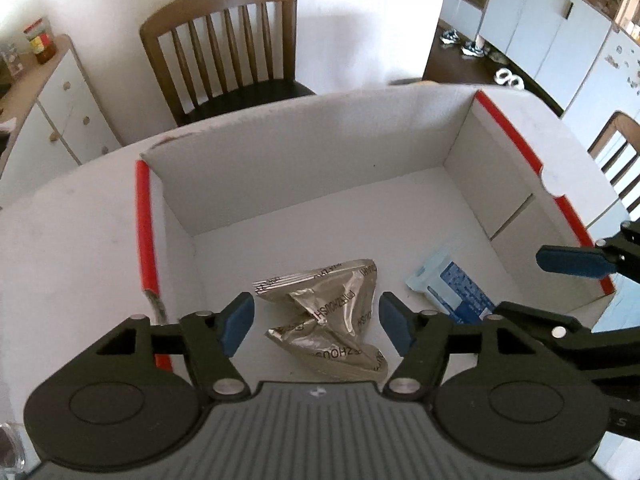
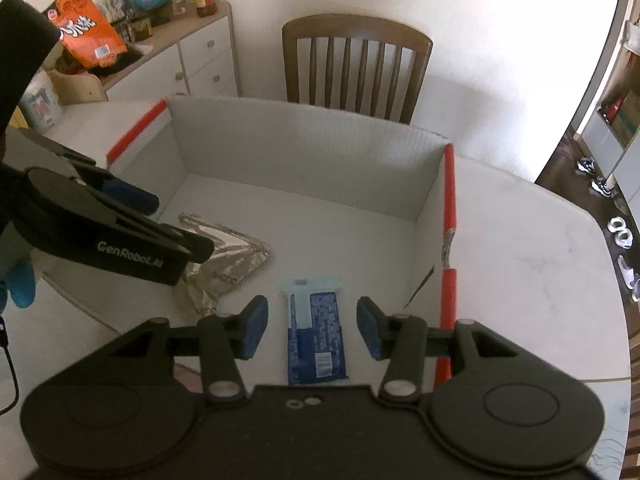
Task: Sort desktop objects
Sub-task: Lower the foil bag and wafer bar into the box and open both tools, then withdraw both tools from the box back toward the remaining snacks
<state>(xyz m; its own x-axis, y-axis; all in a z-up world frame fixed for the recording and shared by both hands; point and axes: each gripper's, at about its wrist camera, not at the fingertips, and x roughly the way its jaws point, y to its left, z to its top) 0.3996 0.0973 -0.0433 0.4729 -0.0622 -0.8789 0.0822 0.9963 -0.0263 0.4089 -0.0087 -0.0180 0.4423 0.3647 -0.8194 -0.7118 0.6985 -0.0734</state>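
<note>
A white cardboard box [image 1: 300,152] [image 2: 300,152] with red edges stands open on the table. On its floor lie a crumpled silver foil pouch [image 1: 332,320] [image 2: 228,256] and a blue and white packet [image 1: 456,284] [image 2: 316,332]. My left gripper [image 1: 316,320] [image 2: 184,224] hangs over the pouch, open, its blue pads apart from the foil on both sides. My right gripper [image 2: 312,326] [image 1: 520,282] hangs over the blue packet, open, with the packet lying below between its pads and not touched.
The box sits on a white table [image 1: 60,260] [image 2: 520,260]. A wooden chair [image 1: 224,40] [image 2: 356,60] stands behind it. A white cabinet [image 1: 60,100] [image 2: 192,60] at the left carries jars and an orange snack bag [image 2: 84,28].
</note>
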